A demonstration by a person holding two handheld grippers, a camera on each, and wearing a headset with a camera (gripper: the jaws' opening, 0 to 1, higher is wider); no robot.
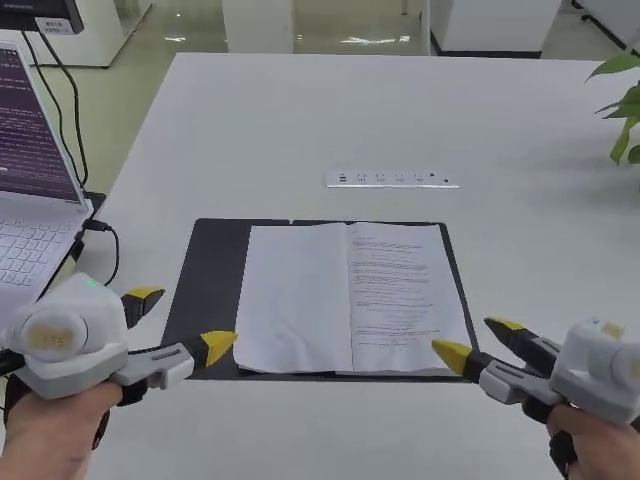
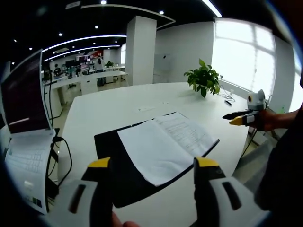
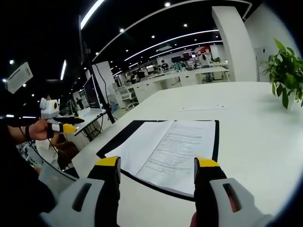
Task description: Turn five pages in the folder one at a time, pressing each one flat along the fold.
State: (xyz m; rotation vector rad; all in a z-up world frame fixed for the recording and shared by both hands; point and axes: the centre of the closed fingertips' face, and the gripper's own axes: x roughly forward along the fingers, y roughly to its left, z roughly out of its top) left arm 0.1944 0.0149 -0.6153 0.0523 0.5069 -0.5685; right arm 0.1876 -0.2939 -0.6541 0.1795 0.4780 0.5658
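Observation:
A black folder (image 1: 205,290) lies open on the white table, with a blank turned page (image 1: 295,295) on its left and a printed page (image 1: 405,295) on its right. The folder (image 2: 113,156) and its pages (image 2: 165,144) show ahead of my left gripper (image 2: 154,163), which is open and empty. In the head view that gripper (image 1: 180,320) hovers at the folder's near left corner. My right gripper (image 3: 156,162) is open too, facing the printed page (image 3: 182,149). It (image 1: 478,340) hangs just off the folder's near right corner.
An open laptop (image 1: 30,190) with cables stands at the table's left edge. A white power strip (image 1: 392,180) lies beyond the folder. A potted plant (image 1: 625,110) sits at the far right. The table (image 1: 330,110) stretches wide behind the folder.

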